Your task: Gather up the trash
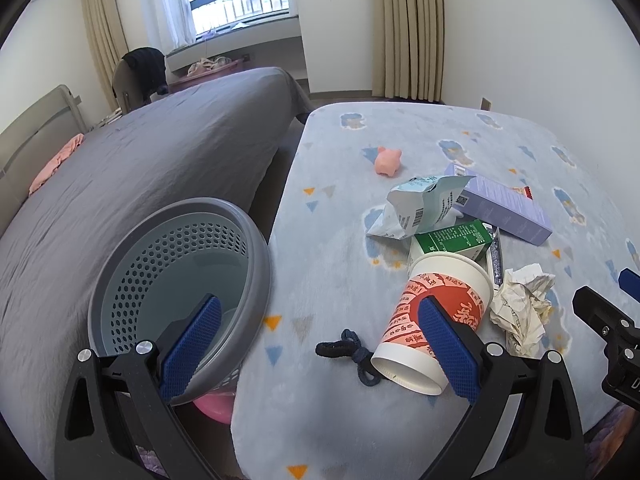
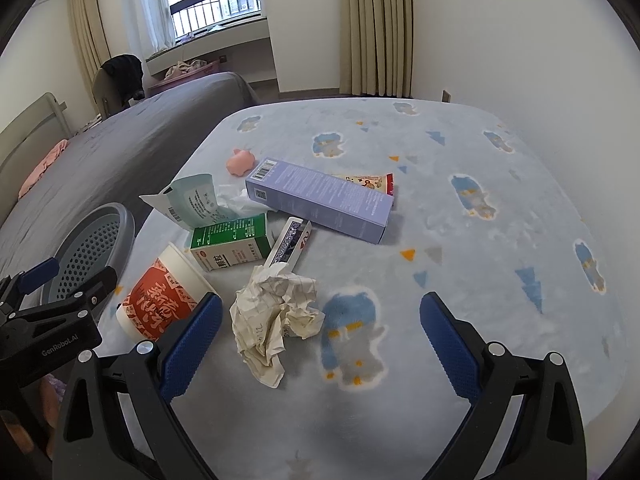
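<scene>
The left gripper (image 1: 320, 344) hangs with its jaws spread wide, empty, above the blanket's (image 1: 320, 240) near edge, one finger over the perforated grey wastebasket (image 1: 120, 280). A dark hair tie (image 1: 348, 350) lies beside the tipped red-and-white paper cup (image 1: 436, 320), mouth pointing away. The right gripper (image 2: 320, 344) is likewise spread wide, crumpled paper (image 2: 276, 320) near its left finger. Beyond lie a green carton (image 2: 232, 244), torn pale pouch (image 2: 192, 204), lilac box (image 2: 320, 204), pink pig toy (image 2: 240, 162).

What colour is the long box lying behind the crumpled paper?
The long box is pale lavender purple with small white print and a barcode at one end. It shows best in the right wrist view.
</scene>
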Motion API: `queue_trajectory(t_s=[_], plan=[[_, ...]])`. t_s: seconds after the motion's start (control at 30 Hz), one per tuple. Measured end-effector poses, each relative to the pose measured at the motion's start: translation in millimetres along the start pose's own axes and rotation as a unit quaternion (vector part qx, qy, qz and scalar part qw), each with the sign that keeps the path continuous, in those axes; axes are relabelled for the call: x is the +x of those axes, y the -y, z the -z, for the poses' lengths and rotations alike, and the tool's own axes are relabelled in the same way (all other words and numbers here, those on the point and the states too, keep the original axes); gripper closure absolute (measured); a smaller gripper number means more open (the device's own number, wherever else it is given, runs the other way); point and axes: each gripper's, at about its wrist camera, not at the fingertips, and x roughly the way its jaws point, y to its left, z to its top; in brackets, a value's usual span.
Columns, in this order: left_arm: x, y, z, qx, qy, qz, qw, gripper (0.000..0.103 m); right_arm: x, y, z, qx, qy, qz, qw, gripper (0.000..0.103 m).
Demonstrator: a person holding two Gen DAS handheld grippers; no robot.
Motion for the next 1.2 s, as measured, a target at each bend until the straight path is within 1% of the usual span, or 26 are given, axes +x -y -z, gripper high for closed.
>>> queue_trajectory(t_s=[1.2], plan=[[0.2, -0.1, 1.7, -0.001, 0.0, 0.001, 1.0, 0.006, -2.2, 0.9, -2.1, 0.002, 0.003, 0.001, 1.0, 0.008]])
